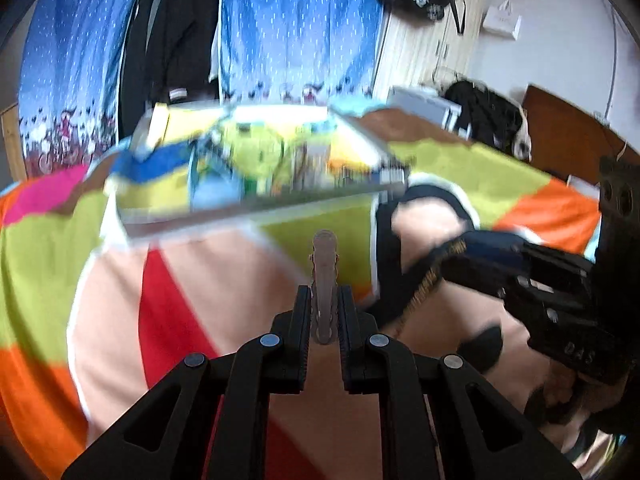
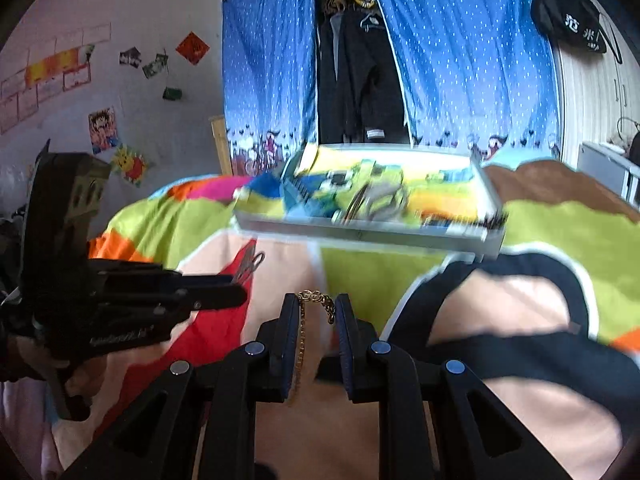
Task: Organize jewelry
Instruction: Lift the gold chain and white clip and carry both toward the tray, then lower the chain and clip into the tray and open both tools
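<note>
Gold chain (image 2: 316,300) hangs clenched in the right claw (image 2: 318,312) above the colourful bedspread (image 2: 560,232). The left claw (image 1: 325,304) grips a hair clip (image 1: 324,276), both just short of the blurred clear organizer tray (image 2: 360,232) on the bed.

Seen from the left tool (image 1: 324,300), the bedspread (image 1: 200,280) straight ahead at 12 o'clock lies bare up to the clear organizer tray (image 1: 256,200), whose near wall stands as a low barrier across the way. At 3 o'clock the right tool (image 1: 472,256) reaches in close beside it, narrowing the room on that side, with the dangling gold chain (image 2: 302,336) between its fingers. From 7 to 10 o'clock the bedspread is open and nothing stands on it. Beyond the tray at 12 o'clock, the blue curtain (image 2: 460,60) and dark hanging clothes (image 2: 360,72) close off the far side. The tray's contents are too blurred to tell which compartments have room.
</note>
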{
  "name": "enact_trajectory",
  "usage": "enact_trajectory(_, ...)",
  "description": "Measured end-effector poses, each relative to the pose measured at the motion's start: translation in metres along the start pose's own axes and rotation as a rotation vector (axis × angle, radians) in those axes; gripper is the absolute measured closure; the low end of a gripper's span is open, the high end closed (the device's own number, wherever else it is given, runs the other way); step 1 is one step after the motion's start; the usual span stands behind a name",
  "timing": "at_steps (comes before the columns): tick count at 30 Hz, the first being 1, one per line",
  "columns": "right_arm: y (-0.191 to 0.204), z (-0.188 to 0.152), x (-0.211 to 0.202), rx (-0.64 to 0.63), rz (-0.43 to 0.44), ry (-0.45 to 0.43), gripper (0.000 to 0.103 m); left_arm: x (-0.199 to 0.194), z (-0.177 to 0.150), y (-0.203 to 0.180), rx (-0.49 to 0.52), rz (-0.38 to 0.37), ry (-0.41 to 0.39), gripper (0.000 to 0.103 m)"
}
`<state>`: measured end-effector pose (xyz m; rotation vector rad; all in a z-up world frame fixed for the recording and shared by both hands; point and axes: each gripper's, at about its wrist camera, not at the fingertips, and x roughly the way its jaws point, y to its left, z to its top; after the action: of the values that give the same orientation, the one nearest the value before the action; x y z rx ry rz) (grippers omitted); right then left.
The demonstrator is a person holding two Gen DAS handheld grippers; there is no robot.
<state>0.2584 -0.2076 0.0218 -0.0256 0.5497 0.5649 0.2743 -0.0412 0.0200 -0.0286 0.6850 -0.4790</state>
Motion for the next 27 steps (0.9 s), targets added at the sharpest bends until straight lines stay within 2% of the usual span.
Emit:
enact_trajectory(4,-0.025,0.035,0.004,-0.005,0.003,-0.04,0.085,0.013,0.043,0.013,-0.026,-0.004,-0.047,0.093)
enact_trajectory(7,-0.046,0.07,0.007,-0.016,-0.009,-0.107,0.085,0.024,0.075,0.018,-0.006,0.018,-0.075,0.093)
enact_trajectory(13,-0.083,0.118,0.023,0.015,-0.025,-0.217,0.085,0.056,0.113,0.033,-0.027,0.074,-0.078,0.093)
enact_trajectory(17,-0.1,0.118,0.043,0.037,-0.055,-0.229,0.085,0.081,0.115,0.04,-0.052,0.083,-0.036,0.093)
enact_trajectory(23,-0.12,0.081,0.074,0.13,-0.064,-0.14,0.085,0.111,0.106,0.039,-0.015,0.117,0.045,0.093)
enact_trajectory(27,-0.129,0.064,0.083,0.19,-0.059,-0.107,0.085,0.116,0.104,0.042,-0.031,0.124,0.046,0.093)
